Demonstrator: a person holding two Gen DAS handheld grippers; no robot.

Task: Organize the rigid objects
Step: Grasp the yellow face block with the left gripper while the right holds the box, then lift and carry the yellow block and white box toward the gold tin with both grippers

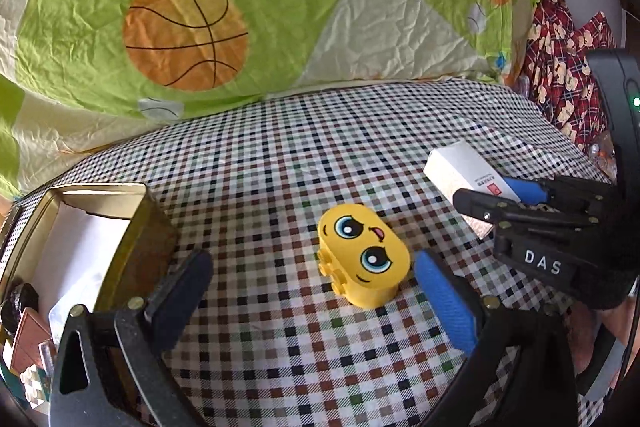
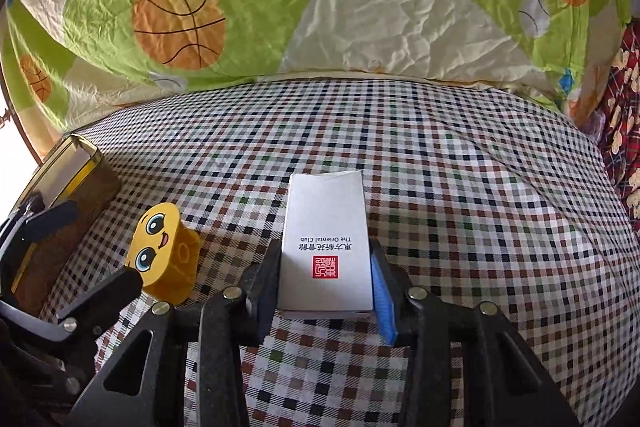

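Note:
A yellow toy block with a cartoon face lies on the checked cloth. My left gripper is open around it; the block sits close to the blue right pad and well away from the black left pad, and neither pad touches it. A white carton with a red seal and black lettering lies flat on the cloth. My right gripper is shut on its near end, with a pad pressed on each long side. In the right wrist view the yellow block stands left of the carton.
An open gold tin at the left holds white paper and small items. A green quilt with basketball prints rises behind the checked cloth. Red patterned fabric lies at the far right.

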